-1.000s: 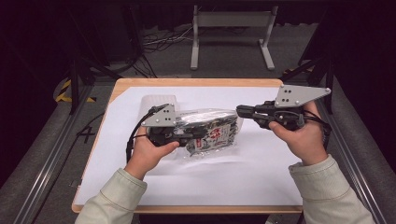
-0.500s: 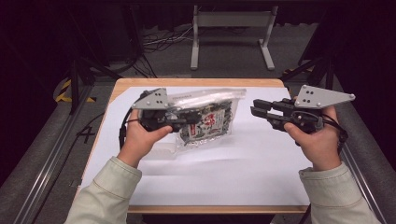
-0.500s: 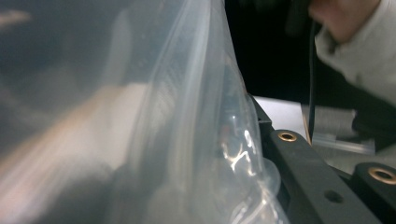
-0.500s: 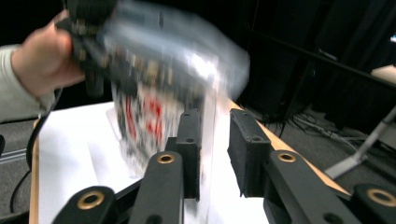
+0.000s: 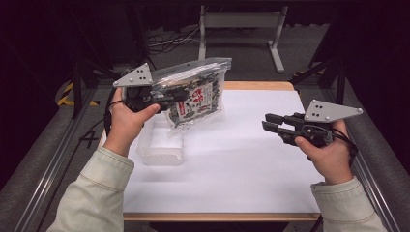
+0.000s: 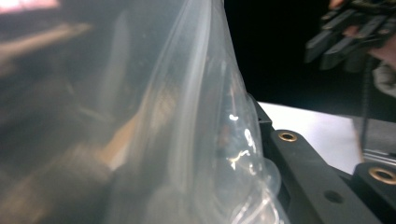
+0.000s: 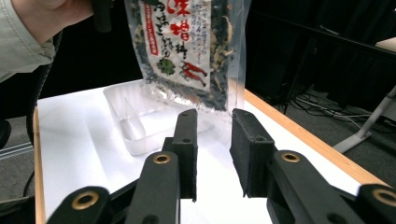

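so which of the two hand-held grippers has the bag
The left hand-held gripper: it is shut on the clear snack bag, lifted above the plastic tray. The right hand-held gripper stands apart, jaws parted and empty.

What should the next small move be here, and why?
Probably lower the bag toward the clear tray. The left gripper is shut on the bag's edge and holds it in the air just above the tray, while the right gripper is open, empty and apart from it.
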Demonstrator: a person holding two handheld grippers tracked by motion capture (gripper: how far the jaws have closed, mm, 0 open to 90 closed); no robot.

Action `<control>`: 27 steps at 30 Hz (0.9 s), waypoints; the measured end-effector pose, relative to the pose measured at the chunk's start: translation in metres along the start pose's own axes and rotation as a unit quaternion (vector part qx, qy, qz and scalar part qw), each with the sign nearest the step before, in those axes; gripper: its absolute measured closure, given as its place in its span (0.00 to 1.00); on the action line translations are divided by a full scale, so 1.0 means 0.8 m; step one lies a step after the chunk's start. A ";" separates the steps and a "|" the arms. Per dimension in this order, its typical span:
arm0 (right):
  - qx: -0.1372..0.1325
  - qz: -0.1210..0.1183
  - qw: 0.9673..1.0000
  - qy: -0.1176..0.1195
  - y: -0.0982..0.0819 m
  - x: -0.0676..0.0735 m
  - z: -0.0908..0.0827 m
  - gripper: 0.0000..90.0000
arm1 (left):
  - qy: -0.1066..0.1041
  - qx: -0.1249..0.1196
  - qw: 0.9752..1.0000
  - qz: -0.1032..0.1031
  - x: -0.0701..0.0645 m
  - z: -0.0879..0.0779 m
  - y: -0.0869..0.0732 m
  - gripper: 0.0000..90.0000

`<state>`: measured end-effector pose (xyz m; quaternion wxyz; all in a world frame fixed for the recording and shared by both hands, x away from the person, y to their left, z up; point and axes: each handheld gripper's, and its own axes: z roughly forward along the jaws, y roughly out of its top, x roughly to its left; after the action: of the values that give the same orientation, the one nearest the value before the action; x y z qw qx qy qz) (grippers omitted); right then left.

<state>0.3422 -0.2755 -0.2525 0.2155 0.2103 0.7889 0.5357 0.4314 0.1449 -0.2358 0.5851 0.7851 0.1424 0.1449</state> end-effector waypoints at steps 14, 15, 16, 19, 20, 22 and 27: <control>0.002 0.002 1.000 0.003 -0.004 -0.001 0.004 0.80 | 0.039 0.009 0.999 -0.013 0.023 -0.044 -0.004 0.81; 0.003 0.002 1.000 0.003 -0.004 0.000 0.005 0.80 | 0.042 0.011 0.999 -0.014 0.024 -0.046 -0.006 0.81; 0.003 0.002 1.000 0.004 -0.004 0.000 0.006 0.80 | 0.048 0.016 0.999 -0.019 0.028 -0.050 -0.010 0.81; 0.003 0.002 1.000 0.004 -0.003 0.000 0.006 0.80 | 0.054 0.020 0.998 -0.022 0.032 -0.054 -0.013 0.81; 0.004 0.002 1.000 0.004 -0.004 -0.001 0.006 0.80 | 0.058 0.021 0.998 -0.023 0.034 -0.056 -0.016 0.81; 0.003 0.004 1.000 0.004 -0.005 -0.002 0.006 0.81 | 0.069 0.027 0.997 -0.028 0.037 -0.061 -0.021 0.81; 0.003 0.007 1.000 0.003 -0.008 -0.004 0.007 0.81 | 0.079 0.025 0.995 -0.056 0.049 -0.065 -0.035 0.81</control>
<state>0.3470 -0.2751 -0.2597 0.2089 0.2149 0.7895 0.5356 0.4449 0.2137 -0.2457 0.5594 0.7764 0.2352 0.1699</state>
